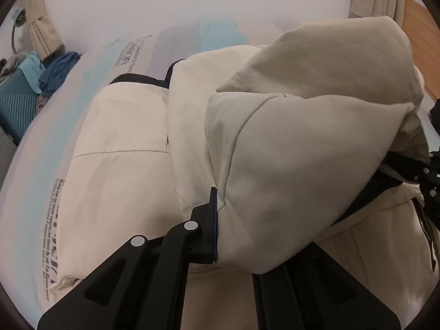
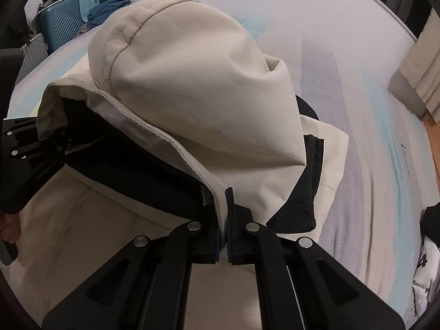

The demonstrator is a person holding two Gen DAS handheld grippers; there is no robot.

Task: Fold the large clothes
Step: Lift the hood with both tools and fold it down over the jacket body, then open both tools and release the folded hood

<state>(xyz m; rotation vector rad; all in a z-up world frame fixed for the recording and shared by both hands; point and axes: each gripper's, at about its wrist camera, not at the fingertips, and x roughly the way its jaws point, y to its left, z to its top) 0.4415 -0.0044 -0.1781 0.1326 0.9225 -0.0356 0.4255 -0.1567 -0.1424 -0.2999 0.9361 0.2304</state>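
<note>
A cream hooded jacket point(image 1: 121, 148) with black lining lies on the bed. Its hood point(image 1: 302, 137) is lifted off the body. My left gripper point(image 1: 220, 220) is shut on the hood's edge; its right finger is hidden under the cloth. My right gripper point(image 2: 223, 220) is shut on the hood's other front edge point(image 2: 217, 192), with the hood point(image 2: 192, 82) bulging above it. The right gripper shows at the right edge of the left wrist view point(image 1: 423, 176). The left gripper shows at the left edge of the right wrist view point(image 2: 30, 148).
The bedsheet point(image 2: 371, 151) is pale with blue and lilac stripes and print. A teal suitcase point(image 1: 16, 104) with blue clothes point(image 1: 57, 68) stands beside the bed. Curtains point(image 2: 423, 77) hang at the right. A white and black garment point(image 2: 429, 261) lies at the right edge.
</note>
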